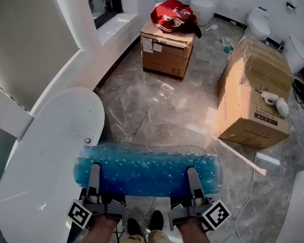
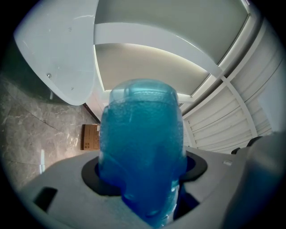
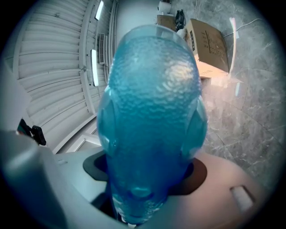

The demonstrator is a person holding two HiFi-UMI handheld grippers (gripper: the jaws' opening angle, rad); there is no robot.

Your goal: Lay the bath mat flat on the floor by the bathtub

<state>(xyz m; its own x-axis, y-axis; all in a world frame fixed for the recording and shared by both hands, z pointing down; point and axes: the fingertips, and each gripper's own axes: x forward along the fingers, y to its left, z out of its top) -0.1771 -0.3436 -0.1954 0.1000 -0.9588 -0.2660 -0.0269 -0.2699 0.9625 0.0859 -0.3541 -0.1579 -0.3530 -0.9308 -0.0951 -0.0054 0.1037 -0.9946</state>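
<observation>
A person stands on a grey marble floor [image 1: 164, 114] in a bathroom, with a white bathtub [image 1: 48, 164] along their left side. They hold a translucent blue bath mat [image 1: 149, 172], covered in small bumps, stretched sideways in the air in front of them at about waist height.

The left gripper [image 1: 95, 179] pinches the mat near its left end, just beside the tub's rim. The right gripper [image 1: 193, 182] pinches it near its right end. In each gripper view the jaws are clamped on the blue sheet, which bulges up between them and curls over at the top.

The mat sags and folds over itself rather than hanging open. It touches neither the floor nor the tub. The person's dark shoes [image 1: 142, 220] show below it.

Farther along the floor stand two cardboard boxes [image 1: 255, 100], the left one carrying a red bag [image 1: 172, 13].

By my judgement the task is at an early stage: the mat is lifted and near the tub, but lowering it, unfolding it and spreading it flat are not yet done.
</observation>
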